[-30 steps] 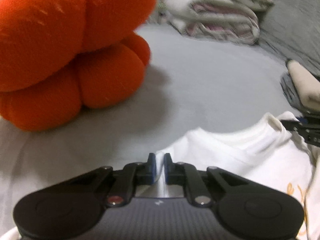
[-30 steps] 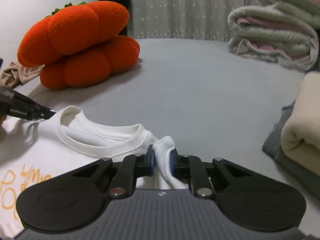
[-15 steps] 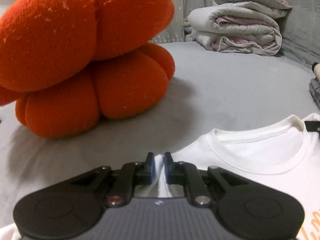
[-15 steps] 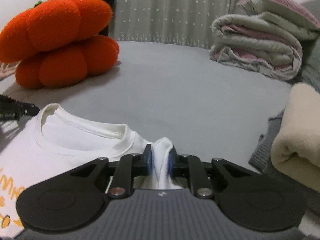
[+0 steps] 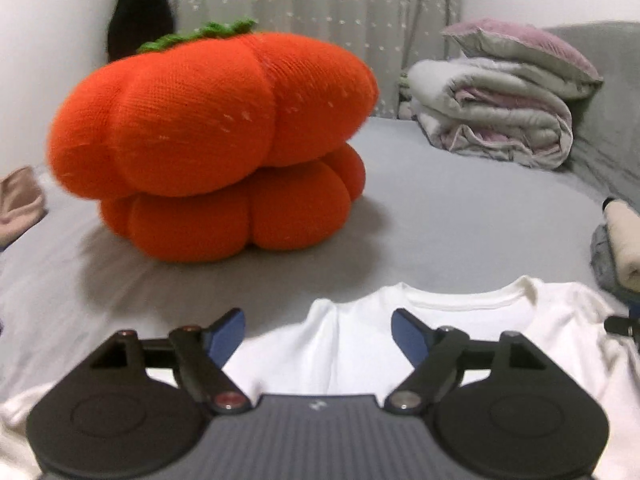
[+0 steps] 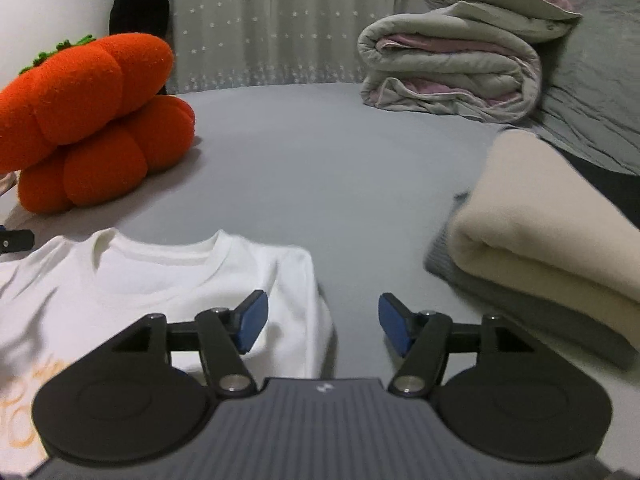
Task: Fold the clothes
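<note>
A white T-shirt (image 5: 460,332) with orange print lies flat on the grey bed, collar facing away; it also shows in the right wrist view (image 6: 160,280). My left gripper (image 5: 318,332) is open and empty, just above the shirt's left shoulder. My right gripper (image 6: 322,322) is open and empty, over the shirt's right shoulder edge and the bare sheet. The tip of the right gripper shows at the right edge of the left wrist view (image 5: 624,324). The left gripper's tip shows at the left edge of the right wrist view (image 6: 16,240).
A large orange pumpkin cushion (image 5: 216,148) sits at the far left. A rolled grey and pink quilt with a pillow (image 6: 452,72) lies at the back right. A folded cream garment on a grey one (image 6: 552,252) lies close on the right. A beige cloth (image 5: 16,204) lies far left.
Both grippers were shut on the shirt's shoulders and have opened, letting the shirt go. The shirt now lies flat on the bed. Both cameras have drawn back a little.
</note>
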Demonstrator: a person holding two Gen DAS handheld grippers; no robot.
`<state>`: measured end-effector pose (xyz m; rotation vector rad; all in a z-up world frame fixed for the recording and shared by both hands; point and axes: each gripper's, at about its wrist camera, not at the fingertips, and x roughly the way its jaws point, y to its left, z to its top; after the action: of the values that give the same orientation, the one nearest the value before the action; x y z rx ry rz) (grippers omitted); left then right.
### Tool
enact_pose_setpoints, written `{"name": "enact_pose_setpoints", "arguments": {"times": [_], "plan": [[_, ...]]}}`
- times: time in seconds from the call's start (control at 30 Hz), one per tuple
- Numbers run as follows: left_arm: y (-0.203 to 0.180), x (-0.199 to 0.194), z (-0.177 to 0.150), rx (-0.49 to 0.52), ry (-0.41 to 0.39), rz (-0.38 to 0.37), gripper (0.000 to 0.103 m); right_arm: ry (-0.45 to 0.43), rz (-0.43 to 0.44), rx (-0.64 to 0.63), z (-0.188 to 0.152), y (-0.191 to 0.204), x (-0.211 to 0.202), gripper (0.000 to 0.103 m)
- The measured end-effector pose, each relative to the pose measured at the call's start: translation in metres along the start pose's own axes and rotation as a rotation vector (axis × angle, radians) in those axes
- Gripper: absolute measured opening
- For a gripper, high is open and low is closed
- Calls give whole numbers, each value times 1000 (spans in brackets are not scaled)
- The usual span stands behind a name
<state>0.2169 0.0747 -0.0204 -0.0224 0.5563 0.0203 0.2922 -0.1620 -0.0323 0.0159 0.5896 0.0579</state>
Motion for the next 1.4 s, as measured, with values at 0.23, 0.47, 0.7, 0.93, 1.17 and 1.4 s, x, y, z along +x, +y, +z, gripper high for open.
{"name": "enact_pose_setpoints", "arguments": {"times": [0.23,0.47,0.7,0.93,1.17,1.4], "plan": [[6,-61,-17,-54,-17,40,90,4,35,-7,-18,12,-64,66],[24,-112,-42,-105,30,32,90,-6,89,-31,-24,29,-115,66],[35,-142,-66,-153,48,-3,92,-13,126,-65,-46,44,-152,66],[36,-144,-84,-157,157,-84,92,91,248,-85,-75,59,-158,52],[26,-132,-91,-140,183,-80,91,172,289,-52,-82,64,-142,15],[25,-123,-90,-180,209,-65,91,73,133,-28,-63,44,-162,8]]}}
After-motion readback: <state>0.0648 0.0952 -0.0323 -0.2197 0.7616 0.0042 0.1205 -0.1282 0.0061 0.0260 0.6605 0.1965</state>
